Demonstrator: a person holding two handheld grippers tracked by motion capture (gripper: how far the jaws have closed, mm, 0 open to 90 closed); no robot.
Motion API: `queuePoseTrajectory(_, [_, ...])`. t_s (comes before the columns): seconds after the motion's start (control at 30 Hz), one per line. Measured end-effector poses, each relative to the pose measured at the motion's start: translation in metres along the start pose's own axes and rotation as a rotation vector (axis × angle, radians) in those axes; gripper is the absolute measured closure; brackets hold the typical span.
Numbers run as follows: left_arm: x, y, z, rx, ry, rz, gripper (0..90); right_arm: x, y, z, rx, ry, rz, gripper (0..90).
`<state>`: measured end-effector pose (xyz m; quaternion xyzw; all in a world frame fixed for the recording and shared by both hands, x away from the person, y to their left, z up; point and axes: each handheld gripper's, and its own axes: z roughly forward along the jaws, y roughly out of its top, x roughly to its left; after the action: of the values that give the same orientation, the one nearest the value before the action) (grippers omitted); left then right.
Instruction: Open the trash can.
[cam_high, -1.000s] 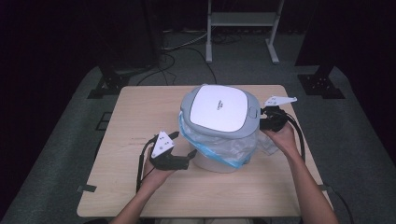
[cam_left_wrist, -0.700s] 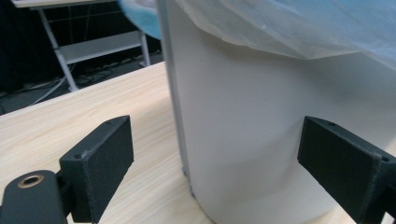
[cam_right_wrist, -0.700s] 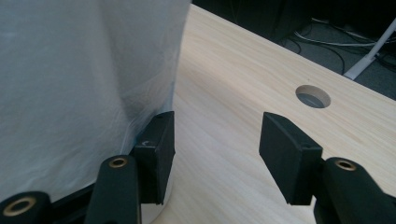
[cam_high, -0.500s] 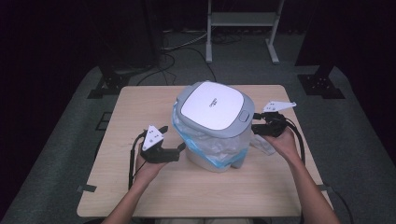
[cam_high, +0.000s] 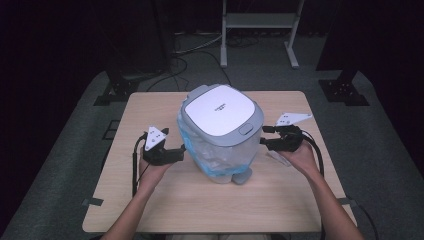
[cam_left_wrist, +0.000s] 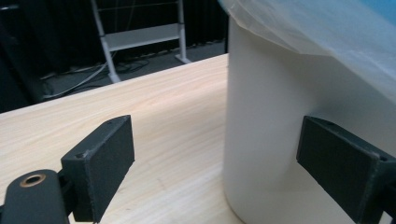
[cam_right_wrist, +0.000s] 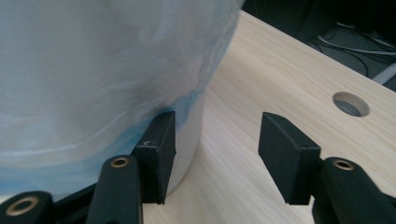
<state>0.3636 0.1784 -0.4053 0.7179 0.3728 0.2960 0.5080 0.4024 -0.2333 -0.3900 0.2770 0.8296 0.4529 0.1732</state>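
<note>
A white pedal bin (cam_high: 220, 165) stands mid-table with a grey-rimmed white lid (cam_high: 218, 114) and a blue-tinted plastic bag (cam_high: 220, 150) draped over its sides. My left gripper (cam_high: 179, 151) is at the bin's left side, open. In the left gripper view the left gripper (cam_left_wrist: 224, 168) has its jaws wide apart, with the bin's white wall (cam_left_wrist: 271, 116) between them and the bag (cam_left_wrist: 327, 28) above. My right gripper (cam_high: 263, 136) is open at the bin's right side. In the right gripper view one pad (cam_right_wrist: 159, 149) rests at the bag's lower edge (cam_right_wrist: 93, 70).
The bin's grey pedal (cam_high: 243, 176) points toward the table's near edge. The wooden table (cam_high: 150, 200) has a round cable hole (cam_right_wrist: 350, 103) to the right of the bin. A white metal stand (cam_high: 260, 22) and cables are on the floor behind the table.
My left gripper has drawn back to the left, away from the bin's front. The right gripper has moved slightly nearer the person. The bin has shifted a little left.
</note>
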Motion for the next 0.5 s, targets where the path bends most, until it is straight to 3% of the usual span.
queuePoseTrajectory(0.1, [0.002, 0.002, 0.002, 0.002, 0.002, 0.003, 10.3, 0.001, 0.002, 0.000, 0.015, -0.015, -0.016, 35.3])
queuePoseTrajectory(0.17, [0.002, 0.002, 0.001, 0.000, -0.003, -0.003, 10.2, -0.001, 0.004, 0.000, 0.010, -0.030, 0.002, 34.5])
queuePoseTrajectory(0.33, [-0.004, 0.000, -0.003, -0.003, -0.025, 0.013, 10.2, -0.010, 0.009, 0.009, 0.015, -0.125, 0.045, 31.7])
queuePoseTrajectory(0.5, [-0.009, -0.003, -0.005, 0.006, -0.038, 0.027, 10.2, -0.010, 0.015, 0.021, 0.011, -0.144, 0.052, 30.4])
